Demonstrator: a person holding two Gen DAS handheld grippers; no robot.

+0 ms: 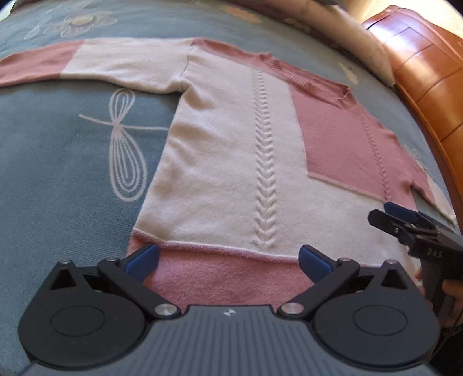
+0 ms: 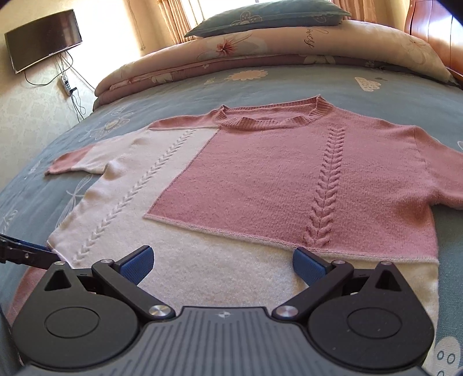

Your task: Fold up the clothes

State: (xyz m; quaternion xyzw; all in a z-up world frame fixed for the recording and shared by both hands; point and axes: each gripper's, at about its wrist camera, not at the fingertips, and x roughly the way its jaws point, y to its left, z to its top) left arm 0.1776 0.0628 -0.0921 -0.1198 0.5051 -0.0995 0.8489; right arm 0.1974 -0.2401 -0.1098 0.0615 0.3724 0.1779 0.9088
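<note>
On the blue-grey bedspread with pale flower and dragonfly prints (image 2: 289, 84), a pink and cream knitted sweater with raised cable braids (image 2: 260, 185) lies spread flat, front up, collar toward the top of the right wrist frame and both sleeves stretched out to the sides. In the left wrist frame the same sweater (image 1: 225, 162) fills the centre, its pink hem band running across the lower middle, just ahead of the left gripper (image 1: 228, 259). That gripper's blue-padded fingers (image 1: 143, 260) stand wide apart over the hem band, holding nothing; whether they touch the knit cannot be told. The right gripper (image 2: 221, 261) hovers over the cream lower panel at the bottom of its own frame, its blue pads (image 2: 308, 266) likewise spread wide and empty. In the left wrist frame the right gripper (image 1: 405, 222) also shows at the right edge, over the sweater's cream corner, with a hand (image 1: 451, 300) on its grip. A folded floral quilt (image 2: 260, 52) and a blue-grey pillow (image 2: 269, 14) sit at the top of the right wrist frame, a wall-mounted dark screen (image 2: 43, 37) at upper left, and an orange wooden headboard (image 1: 419, 81) at upper right of the left wrist frame.
</note>
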